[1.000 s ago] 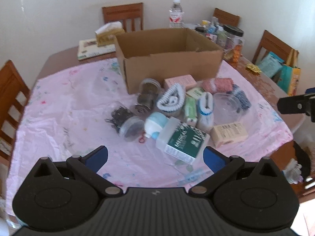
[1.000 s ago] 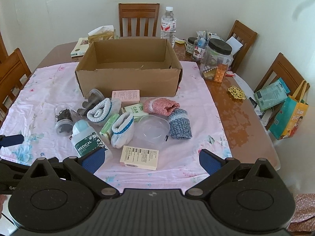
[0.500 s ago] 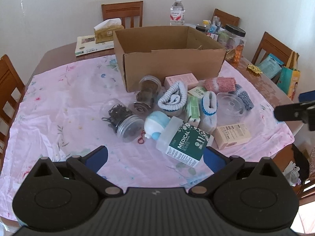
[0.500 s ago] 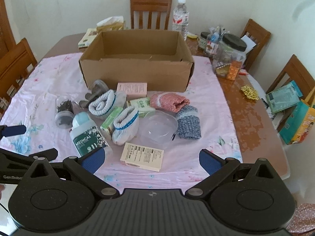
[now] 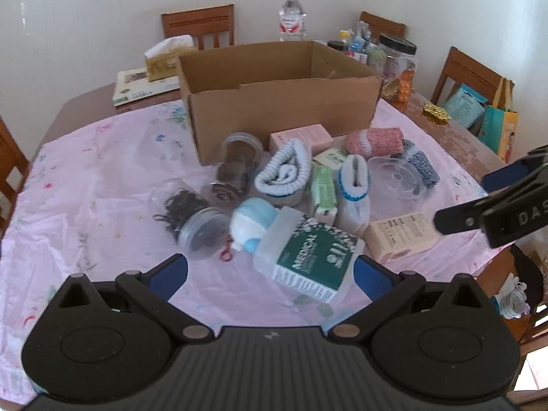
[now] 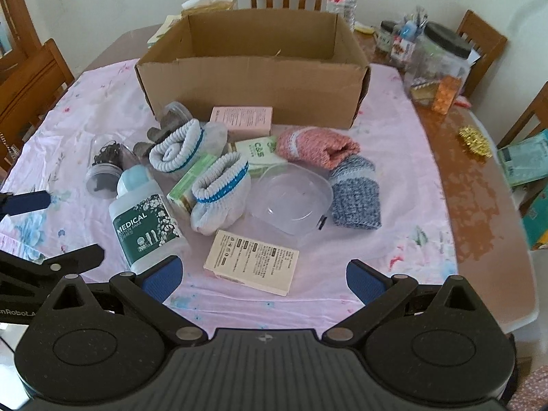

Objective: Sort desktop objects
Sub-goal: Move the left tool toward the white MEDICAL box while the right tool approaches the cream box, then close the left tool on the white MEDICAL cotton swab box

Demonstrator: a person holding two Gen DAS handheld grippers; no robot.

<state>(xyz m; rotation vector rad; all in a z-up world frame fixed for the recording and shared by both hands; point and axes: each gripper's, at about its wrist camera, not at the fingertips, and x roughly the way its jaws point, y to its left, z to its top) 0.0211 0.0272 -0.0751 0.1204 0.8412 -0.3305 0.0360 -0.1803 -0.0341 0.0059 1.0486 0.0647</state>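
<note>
**Both grippers empty, poised over the pile; box unfilled**

Left gripper [image 5: 270,267]: jaws spread wide, nothing between them. It sits low over the near cloth edge, with the swab bottle [image 5: 308,257] just ahead of the gap, so probably the first pick. Right gripper [image 6: 262,275]: jaws likewise wide and empty, with the cream carton [image 6: 251,262] just ahead of them.

Beyond them the items lie bunched together on the pink cloth [image 6: 404,246]: two white sock rolls [image 6: 219,191], a clear tub [image 6: 291,198], a blue knit [image 6: 356,197], a pink knit [image 6: 316,144], a hair-tie jar [image 5: 186,214] on its side. Many touch or overlap, so outer pieces come off cleanest.

The cardboard box [image 6: 253,85] stands open-topped behind the pile, near enough for short transfers. Its floor looks bare, though the near wall hides part of it.
</note>
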